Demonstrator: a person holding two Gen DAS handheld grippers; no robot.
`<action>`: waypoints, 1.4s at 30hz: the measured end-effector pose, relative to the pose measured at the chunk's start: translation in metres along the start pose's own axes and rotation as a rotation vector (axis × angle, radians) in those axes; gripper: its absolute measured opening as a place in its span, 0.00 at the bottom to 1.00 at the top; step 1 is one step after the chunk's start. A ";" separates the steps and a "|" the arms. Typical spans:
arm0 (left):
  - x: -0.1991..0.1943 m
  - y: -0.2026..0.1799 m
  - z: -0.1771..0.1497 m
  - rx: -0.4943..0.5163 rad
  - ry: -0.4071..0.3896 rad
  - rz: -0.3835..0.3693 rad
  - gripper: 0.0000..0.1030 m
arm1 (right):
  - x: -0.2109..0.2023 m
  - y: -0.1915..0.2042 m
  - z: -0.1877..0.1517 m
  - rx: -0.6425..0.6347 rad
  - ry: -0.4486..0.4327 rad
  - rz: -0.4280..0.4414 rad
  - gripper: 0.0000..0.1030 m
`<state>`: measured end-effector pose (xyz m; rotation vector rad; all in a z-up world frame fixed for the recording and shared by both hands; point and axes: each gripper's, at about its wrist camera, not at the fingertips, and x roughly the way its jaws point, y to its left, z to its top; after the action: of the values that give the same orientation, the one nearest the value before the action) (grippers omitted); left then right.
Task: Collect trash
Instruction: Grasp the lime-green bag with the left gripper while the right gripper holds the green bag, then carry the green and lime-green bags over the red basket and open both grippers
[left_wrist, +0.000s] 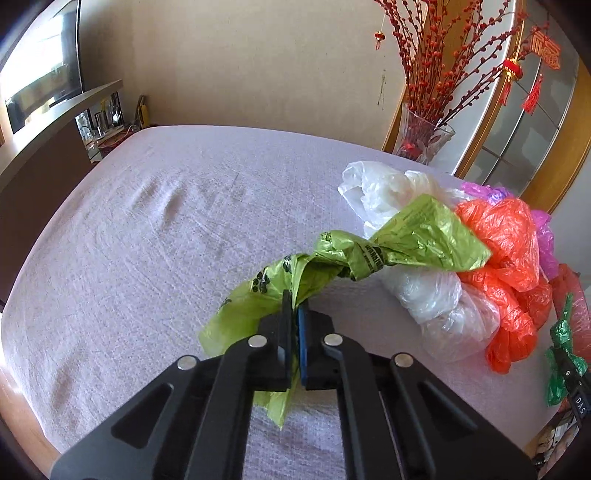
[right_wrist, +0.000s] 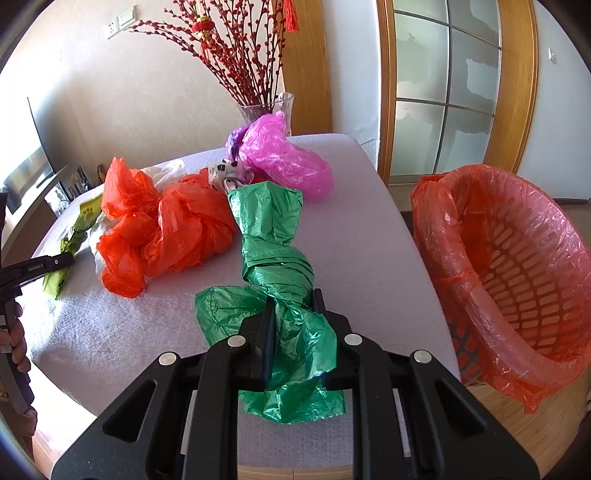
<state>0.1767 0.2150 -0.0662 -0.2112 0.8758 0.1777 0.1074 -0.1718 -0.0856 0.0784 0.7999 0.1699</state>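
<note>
Left hand-held gripper (left_wrist: 294, 306): clenched on the twisted lime-green bag (left_wrist: 332, 258), which trails toward the bag pile on the tabletop (left_wrist: 147, 221). Right hand-held gripper (right_wrist: 293, 304): clamped on the dark green bag (right_wrist: 273, 240), which lies stretched along the tabletop. Orange bags (right_wrist: 166, 236) and pink bag (right_wrist: 284, 158) beyond. Red-lined basket (right_wrist: 517, 277) stands just right of the tabletop edge.

Right gripper (right_wrist: 293, 308) clamps the green bag (right_wrist: 273, 236) at six o'clock; lined basket (right_wrist: 517, 266) at three o'clock; orange bag (right_wrist: 166, 229) at ten.
</note>
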 end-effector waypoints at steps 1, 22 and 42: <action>-0.005 0.000 0.001 -0.004 -0.013 -0.004 0.04 | -0.002 -0.001 0.000 0.003 -0.006 0.000 0.18; -0.096 -0.116 -0.001 0.163 -0.173 -0.224 0.04 | -0.045 -0.037 0.007 0.082 -0.101 -0.028 0.18; -0.091 -0.248 -0.032 0.301 -0.093 -0.423 0.04 | -0.082 -0.130 -0.001 0.256 -0.175 -0.148 0.18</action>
<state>0.1552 -0.0382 0.0112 -0.1020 0.7373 -0.3346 0.0661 -0.3148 -0.0454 0.2711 0.6468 -0.0790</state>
